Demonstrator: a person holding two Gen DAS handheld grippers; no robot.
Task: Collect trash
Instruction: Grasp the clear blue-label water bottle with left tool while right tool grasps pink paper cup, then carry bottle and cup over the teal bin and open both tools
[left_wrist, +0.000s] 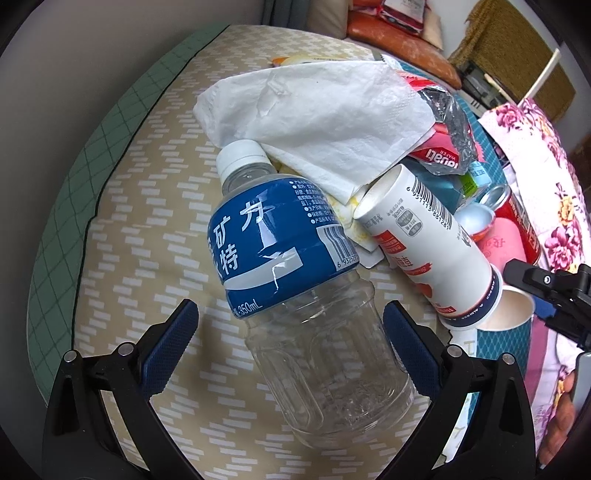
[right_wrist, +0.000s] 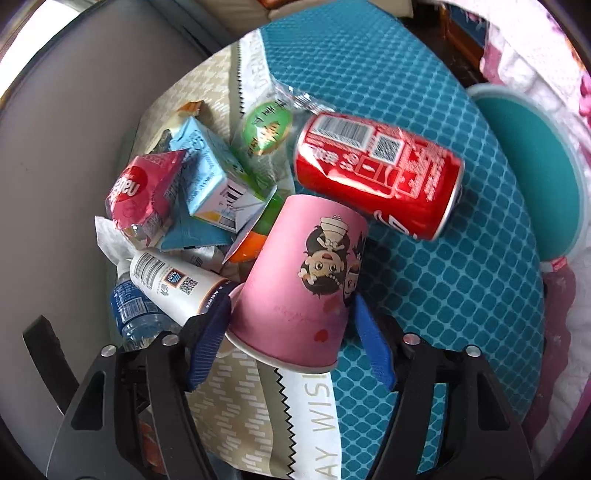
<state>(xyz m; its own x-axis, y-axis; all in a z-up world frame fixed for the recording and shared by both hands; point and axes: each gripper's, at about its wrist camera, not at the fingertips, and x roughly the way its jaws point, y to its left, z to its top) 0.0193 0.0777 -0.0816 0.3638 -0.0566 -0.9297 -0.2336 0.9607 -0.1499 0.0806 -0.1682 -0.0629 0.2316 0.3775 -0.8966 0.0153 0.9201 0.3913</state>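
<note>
On the patterned bedspread (left_wrist: 140, 229), the left gripper (left_wrist: 291, 339) is straddling the empty water bottle (left_wrist: 306, 295) with jaws apart, while the right gripper (right_wrist: 291, 332) is bracketing the tipped pink paper cup (right_wrist: 299, 280), fingers spread.

I am holding my left gripper (left_wrist: 291, 343) low and pointing forward, its 2 blue-padded fingers (left_wrist: 173, 339) spread wide, neither pad touching anything. I am holding my right gripper (right_wrist: 291, 343) with its 2 fingers (right_wrist: 373, 350) also parted, angled outward in a V. In the left wrist view, my right gripper (left_wrist: 550, 295) is showing at the right edge, with part of my right hand (left_wrist: 561, 417) just below it.
</note>
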